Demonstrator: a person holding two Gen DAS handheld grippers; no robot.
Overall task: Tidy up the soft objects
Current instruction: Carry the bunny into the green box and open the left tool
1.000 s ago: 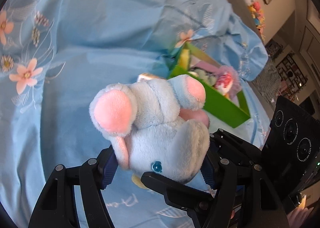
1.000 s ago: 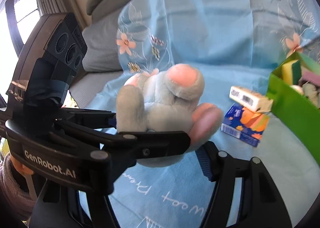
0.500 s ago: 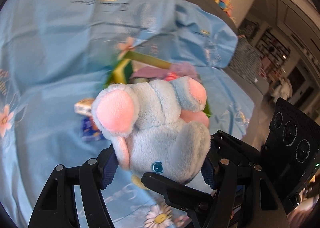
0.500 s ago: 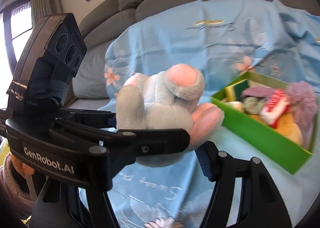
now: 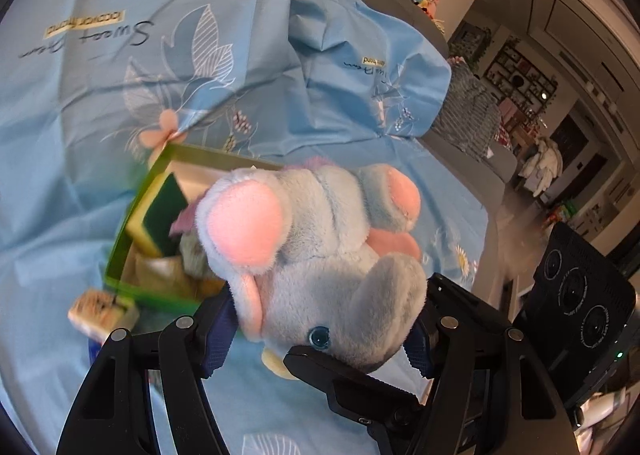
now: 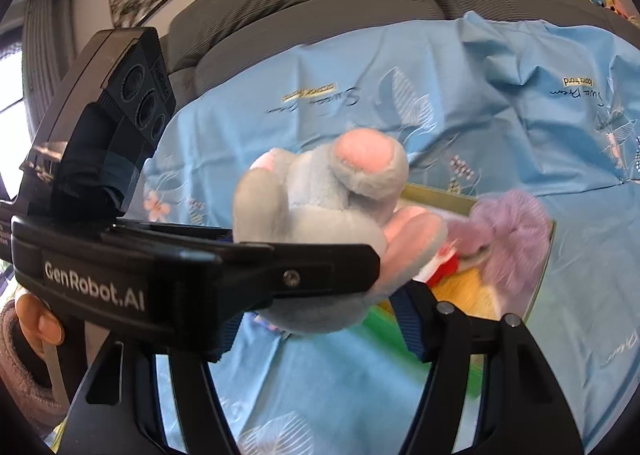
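Both grippers are clamping the plush elephant (image 5: 320, 251) together, the left gripper (image 5: 320, 331) squeezing its head, the right gripper (image 6: 324, 319) pinching its body from the other side. The toy is hanging in the air just above the near edge of the green box (image 5: 120, 255), which is sitting on the blue sheet (image 5: 120, 75). The box is lying ahead and below, already crowded with a sponge (image 5: 156, 215) and a purple puff (image 6: 516, 231).
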